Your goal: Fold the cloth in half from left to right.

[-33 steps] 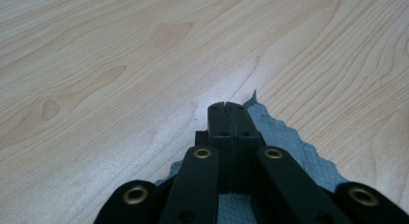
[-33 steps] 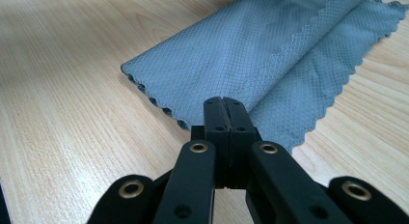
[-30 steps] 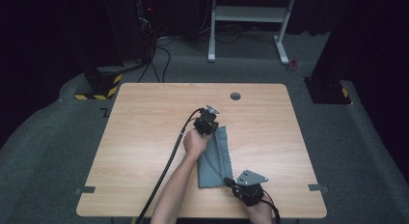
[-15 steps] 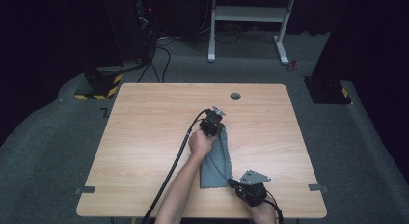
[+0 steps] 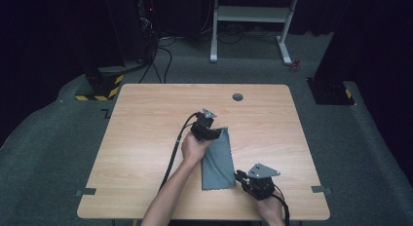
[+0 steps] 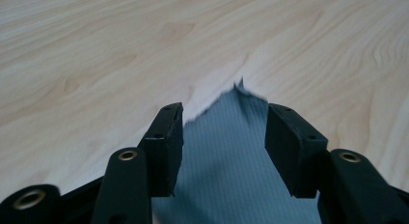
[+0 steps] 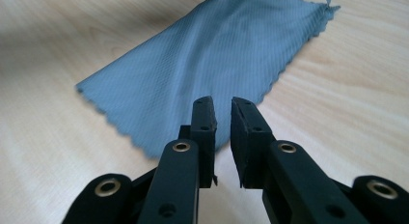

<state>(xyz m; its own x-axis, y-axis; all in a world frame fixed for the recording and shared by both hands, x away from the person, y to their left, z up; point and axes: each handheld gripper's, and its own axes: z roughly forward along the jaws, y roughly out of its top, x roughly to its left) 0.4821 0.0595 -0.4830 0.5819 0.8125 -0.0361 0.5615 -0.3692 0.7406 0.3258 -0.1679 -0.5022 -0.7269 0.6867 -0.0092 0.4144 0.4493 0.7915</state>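
Tabletop (image 5: 146, 138): pale wood, carrying one grey cloth (image 5: 218, 160) that lies right of the middle, a long folded strip running from the near edge toward the far side.

Cloth: flat and smooth along most of its length; its far corner ends in a small raised point (image 6: 239, 86), and its near corner lies just left of the right gripper.

Step in hand: judged from the lie of things, the fold is laid and both corners are being let go. To do it well, part the jaws fully before drawing back, lift straight off rather than dragging, so the corners stay aligned and the strip keeps its edge.

Left gripper (image 6: 224, 132): at the far end of the cloth, in the hand reaching from the near side. Its jaws have just been opening and stand well apart; the cloth lies between them on the tabletop, and neither pad presses on it. Released.

Right gripper (image 7: 222, 119): at the near right, beside the cloth's near corner. Its jaws have just been opening too, but show only a narrow gap; nothing is seen pinched in that gap, and the cloth lies ahead of the tips. Released, barely.
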